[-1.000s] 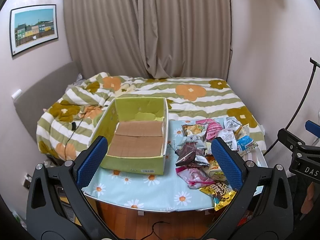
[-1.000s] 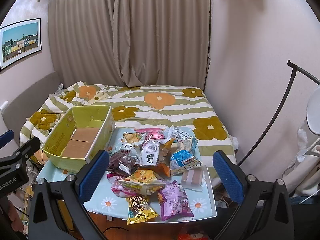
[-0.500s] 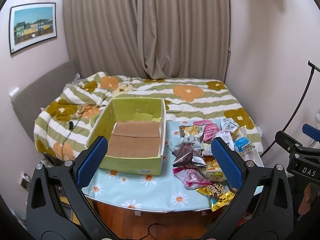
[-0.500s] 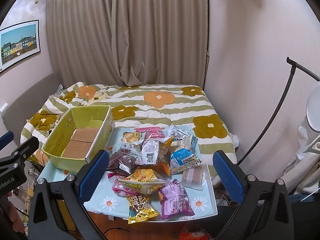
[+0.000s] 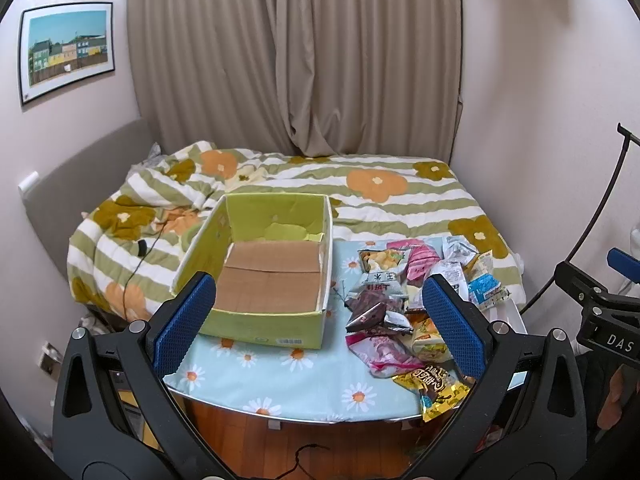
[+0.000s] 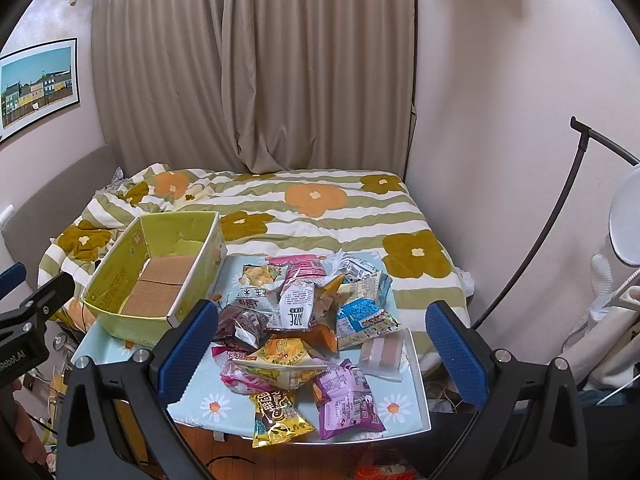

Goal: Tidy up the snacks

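Two hand-held grippers hovered wide open and empty over a small table in a bedroom. The left gripper (image 5: 318, 328), its blue-padded fingers (image 5: 184, 322) spread far apart, held nothing and hung above the near edge of the daisy-print tablecloth (image 5: 304, 376). The right gripper (image 6: 320, 344) was likewise fully spread, with nothing between its fingers (image 6: 454, 344), and was raised above the snack pile.

On the right half of the table lay the loose heap of snack packets (image 6: 304, 320), overlapping one another. Nearest the edge sat a gold-and-brown packet (image 6: 276, 412) just beside a purple packet (image 6: 348, 400); behind them lay a yellow packet (image 6: 282, 360) and a clear-wrapped bar (image 6: 382, 354). Farther back were a dark maroon packet (image 6: 242, 326), a white packet with printed lettering (image 6: 294, 310), a blue-and-white packet (image 6: 362, 314) and a pink packet (image 6: 306, 268) at the rear.

On the left half stood an open green cardboard box (image 5: 264, 272), its bare brown floor showing and no packet inside, just beside the pile but not holding any of it.

Beyond the table stretched a bed with a striped floral duvet (image 6: 320, 200), closed beige curtains (image 5: 296, 60) behind it, and a framed picture of coloured houses (image 5: 66, 50) on the left wall.
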`<state>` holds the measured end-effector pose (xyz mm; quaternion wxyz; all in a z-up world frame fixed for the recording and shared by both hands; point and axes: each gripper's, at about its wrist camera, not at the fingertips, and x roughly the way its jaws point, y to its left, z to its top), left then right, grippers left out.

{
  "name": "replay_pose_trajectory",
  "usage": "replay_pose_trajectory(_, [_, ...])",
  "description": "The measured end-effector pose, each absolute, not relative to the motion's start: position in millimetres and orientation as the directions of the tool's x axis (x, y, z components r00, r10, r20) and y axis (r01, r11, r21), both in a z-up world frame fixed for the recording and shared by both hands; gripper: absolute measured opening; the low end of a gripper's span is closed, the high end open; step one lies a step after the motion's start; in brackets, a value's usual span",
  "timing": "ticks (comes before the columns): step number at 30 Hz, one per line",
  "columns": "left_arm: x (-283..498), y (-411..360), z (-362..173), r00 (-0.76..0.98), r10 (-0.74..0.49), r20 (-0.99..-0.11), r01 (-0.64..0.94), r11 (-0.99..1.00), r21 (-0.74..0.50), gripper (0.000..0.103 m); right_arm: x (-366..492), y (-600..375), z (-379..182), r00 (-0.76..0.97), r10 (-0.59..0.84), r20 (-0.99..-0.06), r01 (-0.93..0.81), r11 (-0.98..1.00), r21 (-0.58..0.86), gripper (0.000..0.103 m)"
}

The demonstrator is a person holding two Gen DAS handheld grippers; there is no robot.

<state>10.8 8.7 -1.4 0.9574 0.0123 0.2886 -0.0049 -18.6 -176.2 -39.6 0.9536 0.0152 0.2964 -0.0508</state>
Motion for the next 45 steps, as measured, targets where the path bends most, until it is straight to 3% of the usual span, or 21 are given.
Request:
replay_pose_trajectory(10, [11.3,10.0,-0.9,0.834,-0.009,-0.551,0.023,1.000,0.017,0.102,-18.4,-177.6,-37.3,0.823,-0.086,-0.562,0.107,0.994,0.003,0.103])
replay_pose_trajectory(21, [47.0,-3.2,-24.2,0.754,-0.173,-0.634,0.198,0.980,-0.032,0.102,-15.4,-198.2,-53.1,0.781,-0.107,-0.616,0.142,0.990,0.008,0.103])
replay_pose_trajectory(30, [84.1,-73.0,-101.4,0.619,-0.286,-0.731,0.397,0.917,-0.022,0.102,-7.8,-230.6,-122.0,0.688,-0.089,-0.721,0.163,0.986,0.034,0.103])
replay_pose_trajectory(45, [121.6,-165.1,-204.2,0.446,-0.205,-0.871,0.670,0.722,0.173,0.102,41.9,-252.0,-242.9,0.477,0.135,-0.868,-0.037,0.990,0.133,0.103])
